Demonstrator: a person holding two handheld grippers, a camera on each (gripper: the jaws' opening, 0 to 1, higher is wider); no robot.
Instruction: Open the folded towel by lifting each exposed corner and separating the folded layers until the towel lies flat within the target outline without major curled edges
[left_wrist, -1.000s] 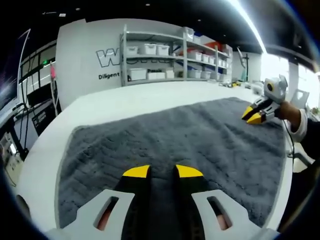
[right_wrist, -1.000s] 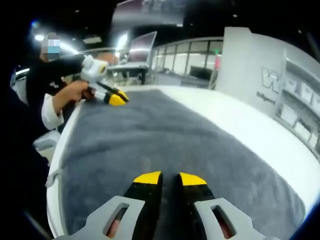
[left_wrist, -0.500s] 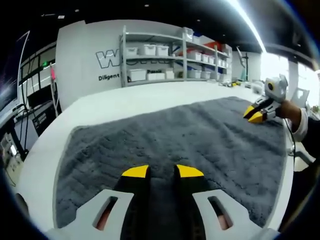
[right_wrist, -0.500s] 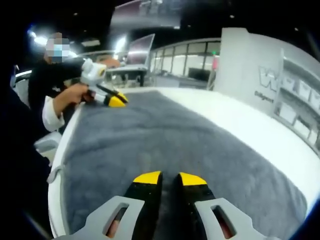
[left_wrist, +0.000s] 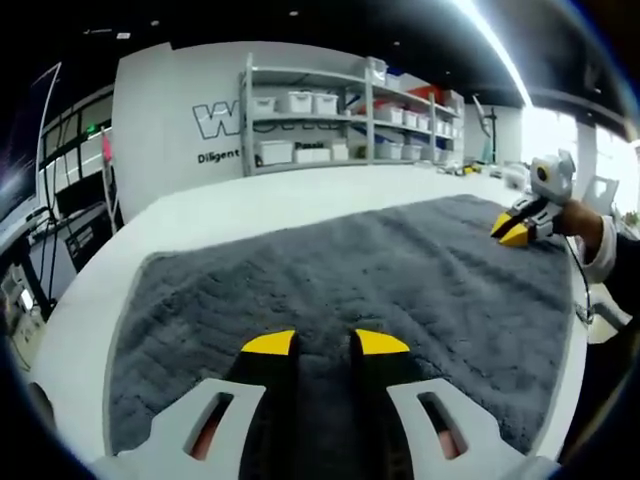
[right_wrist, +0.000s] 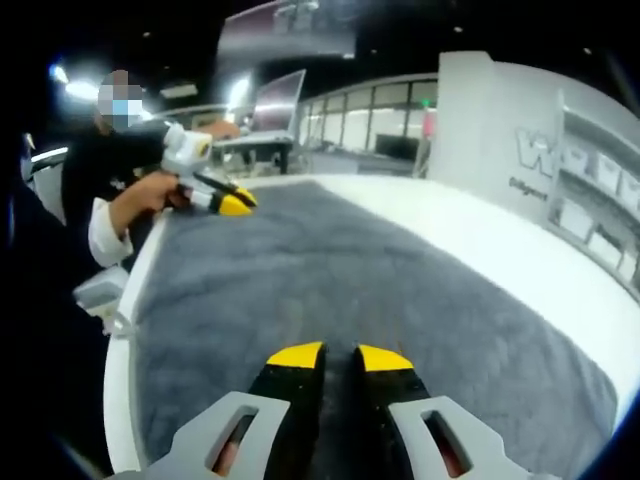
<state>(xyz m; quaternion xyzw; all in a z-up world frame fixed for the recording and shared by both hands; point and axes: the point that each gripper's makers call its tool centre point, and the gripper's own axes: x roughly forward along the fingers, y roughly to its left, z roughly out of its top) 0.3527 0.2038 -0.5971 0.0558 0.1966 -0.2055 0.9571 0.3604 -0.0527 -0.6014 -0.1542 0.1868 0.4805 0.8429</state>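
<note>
Since one second earlier little has moved: in the right gripper view the towel's (right_wrist: 330, 290) near edge has slid slightly rightward, consistent with a small camera shift, and both tools hold the same places. The grey towel (left_wrist: 350, 290) lies spread on the white counter (left_wrist: 230, 205), apparently a single open layer.

Left tool (left_wrist: 325, 343): jaws nearly closed, a narrow gap between the yellow tips, low over the towel's near border; whether pile is pinched between them cannot be told. Right tool (right_wrist: 327, 355): the same posture at the opposite end; it also appears at far right in the left gripper view (left_wrist: 513, 230).

Judged step: final flattening. The next move probably calls for a light outward draw at both ends, then release.

Edges: the left border runs straight with bare counter beside it; the far side has ample open counter; the person's side lies close to the counter rim (right_wrist: 120, 400). No target outline is discernible.
</note>
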